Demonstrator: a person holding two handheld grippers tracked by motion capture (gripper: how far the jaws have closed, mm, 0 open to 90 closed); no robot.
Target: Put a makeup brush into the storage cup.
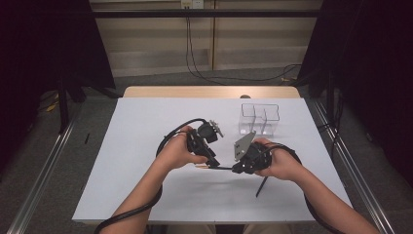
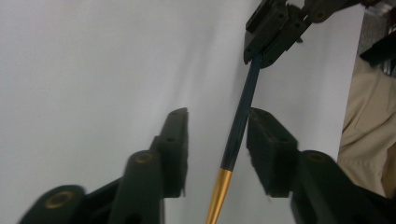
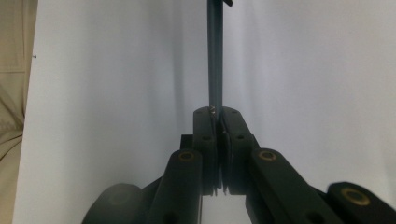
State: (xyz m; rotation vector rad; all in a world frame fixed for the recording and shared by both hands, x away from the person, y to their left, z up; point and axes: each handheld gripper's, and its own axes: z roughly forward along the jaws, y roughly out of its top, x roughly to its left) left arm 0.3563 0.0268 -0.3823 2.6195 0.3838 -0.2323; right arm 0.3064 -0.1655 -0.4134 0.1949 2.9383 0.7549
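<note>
A thin dark brush (image 2: 240, 119) with a gold ferrule is held over the white table (image 1: 136, 146), in front of the clear box (image 1: 259, 118) that stands near the table's far right part. In the high view the brush's long axis runs nearly level between the two hands, from the left gripper (image 1: 210, 158) across to the right gripper (image 1: 237, 169), well short of the box and on the person's side of it.

The right gripper (image 3: 217, 114) has its jaws together, clamped on the dark handle; in the right gripper view the handle rises straight up from between the pads, in line with the jaws.

In the left gripper view the brush slants between the left gripper (image 2: 217, 128) jaws, gold ferrule toward the camera and dark handle pointing away to the right gripper (image 2: 266, 53) at the top. The left jaws stand apart: one pad is clear of the brush, and the other lies just beside the handle. Whether that pad touches it cannot be told.
</note>
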